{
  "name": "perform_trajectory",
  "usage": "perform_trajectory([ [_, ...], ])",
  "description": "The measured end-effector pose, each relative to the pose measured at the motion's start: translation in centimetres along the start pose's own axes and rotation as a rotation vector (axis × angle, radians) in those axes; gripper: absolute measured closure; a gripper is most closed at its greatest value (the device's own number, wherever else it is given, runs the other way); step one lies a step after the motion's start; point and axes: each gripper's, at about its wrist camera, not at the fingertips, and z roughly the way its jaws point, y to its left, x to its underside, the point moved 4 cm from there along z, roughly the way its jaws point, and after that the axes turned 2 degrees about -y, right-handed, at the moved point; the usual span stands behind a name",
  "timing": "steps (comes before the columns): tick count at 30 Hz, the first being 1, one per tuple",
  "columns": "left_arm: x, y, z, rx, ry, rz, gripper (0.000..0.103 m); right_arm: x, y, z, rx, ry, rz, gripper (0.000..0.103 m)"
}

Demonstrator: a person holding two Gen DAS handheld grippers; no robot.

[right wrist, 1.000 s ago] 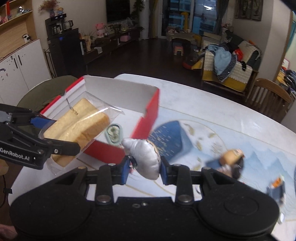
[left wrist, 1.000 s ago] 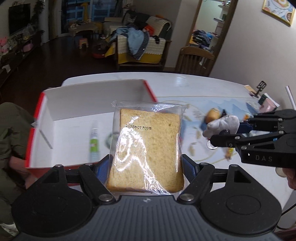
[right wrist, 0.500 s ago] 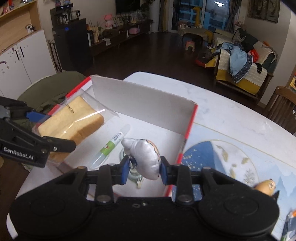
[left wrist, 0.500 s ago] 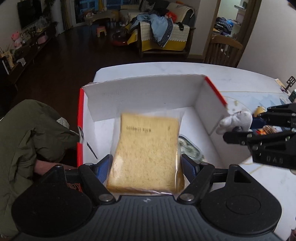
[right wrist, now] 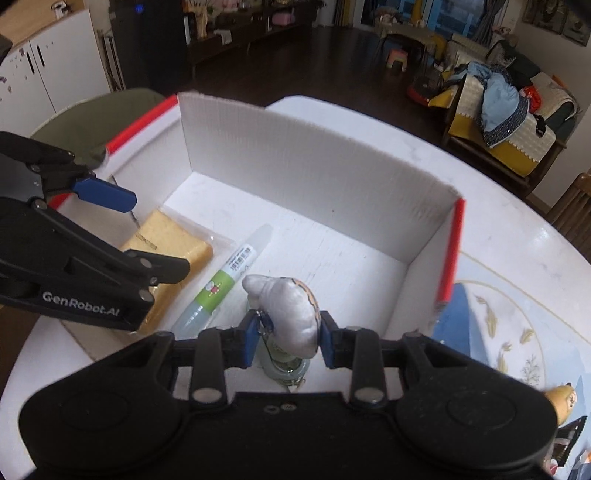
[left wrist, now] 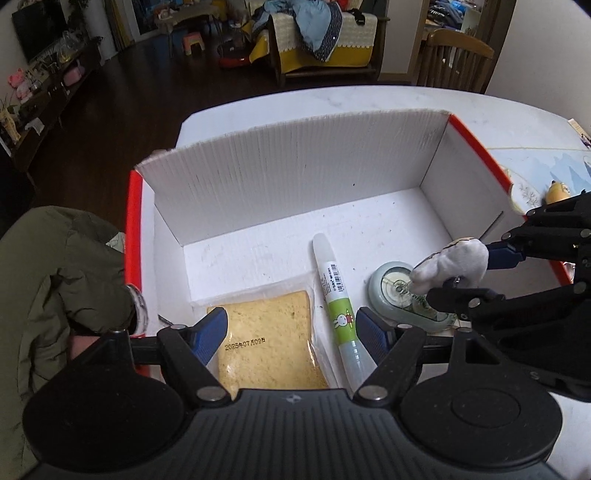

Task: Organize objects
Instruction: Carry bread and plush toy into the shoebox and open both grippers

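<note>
One bagged bread slice (left wrist: 266, 343) lies on the floor of the white box (left wrist: 295, 166), between the left gripper's (left wrist: 293, 334) parted, non-touching fingers. One glue pen (left wrist: 334, 295) and one tape roll (left wrist: 400, 291) lie alongside. The right gripper (right wrist: 288, 338) clamps one grey plush toy (right wrist: 290, 314) above the tape.

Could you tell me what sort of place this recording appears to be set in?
Most likely a family home's open living and dining room: a white dining table with a wooden chair, a sofa piled with clothes, and a television above a low cabinet across the dark floor.
</note>
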Motion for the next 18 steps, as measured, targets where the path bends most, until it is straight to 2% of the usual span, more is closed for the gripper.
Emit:
perform_trajectory([
  [10,0.0,-0.6,0.9,-0.035,0.006,0.067,0.027,0.7,0.7,1.9,-0.007,0.056,-0.029,0.069],
  [14,0.0,-0.5,0.9,-0.038,0.005,0.073,0.027,0.9,0.5,1.2,-0.020,0.054,-0.020,0.065],
  [18,0.0,-0.4,0.6,-0.024,0.000,0.050,0.027,0.9,0.1,-0.3,-0.030,0.023,-0.014,0.056],
])
